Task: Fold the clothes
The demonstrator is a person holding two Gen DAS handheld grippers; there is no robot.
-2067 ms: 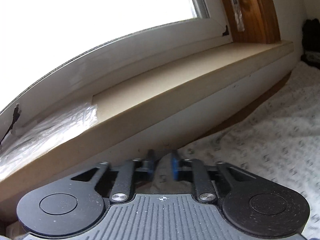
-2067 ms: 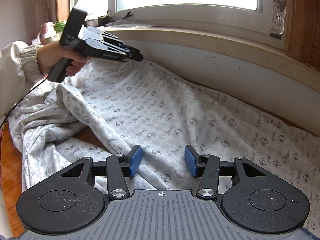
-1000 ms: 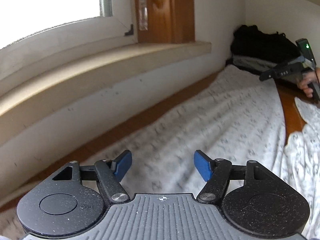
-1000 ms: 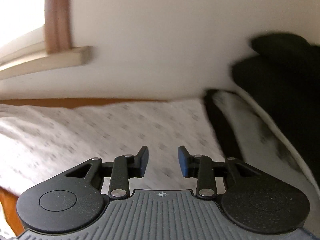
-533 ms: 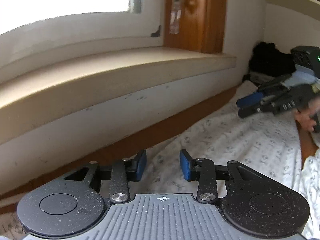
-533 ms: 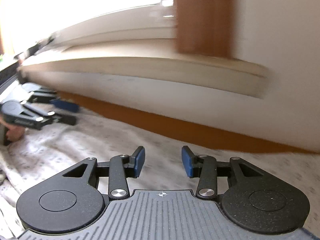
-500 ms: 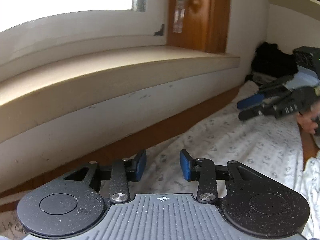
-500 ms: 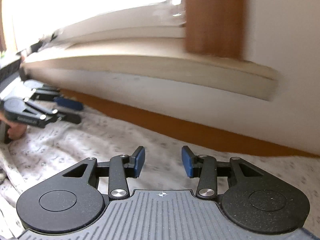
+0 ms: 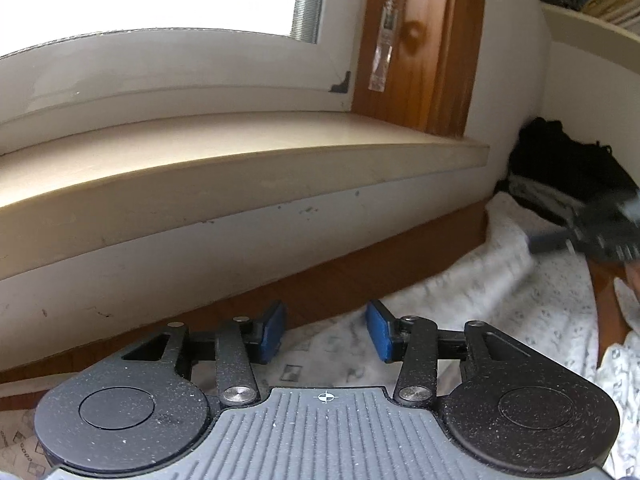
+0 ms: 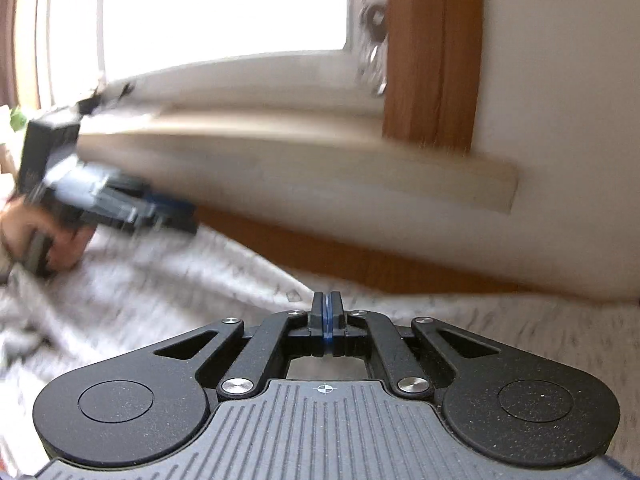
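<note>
A white garment (image 9: 500,300) with a small grey square print lies spread on the brown wooden surface below the window. My left gripper (image 9: 326,334) hovers low over its near edge. Its jaws are opening, and the blue pads (image 9: 276,332) stand apart with fabric under them but not pressed. In the right wrist view this gripper (image 10: 172,214) shows blurred at the left, held by a hand (image 10: 60,248). My right gripper (image 10: 327,316) is shut at the garment's (image 10: 160,280) far edge by the wall. In the left wrist view the fabric bunches at the right gripper (image 9: 536,242).
A deep beige window sill (image 9: 200,168) overhangs the white wall behind the garment, with a wooden window frame (image 9: 420,40) above it. A pile of black clothing (image 9: 568,168) sits in the right corner. A strip of bare brown wood (image 9: 360,280) runs along the wall.
The right gripper's jaws have gone from apart to fully together at the garment's far edge, and its view has swung. The left gripper's jaws stand a little wider than half a second ago.
</note>
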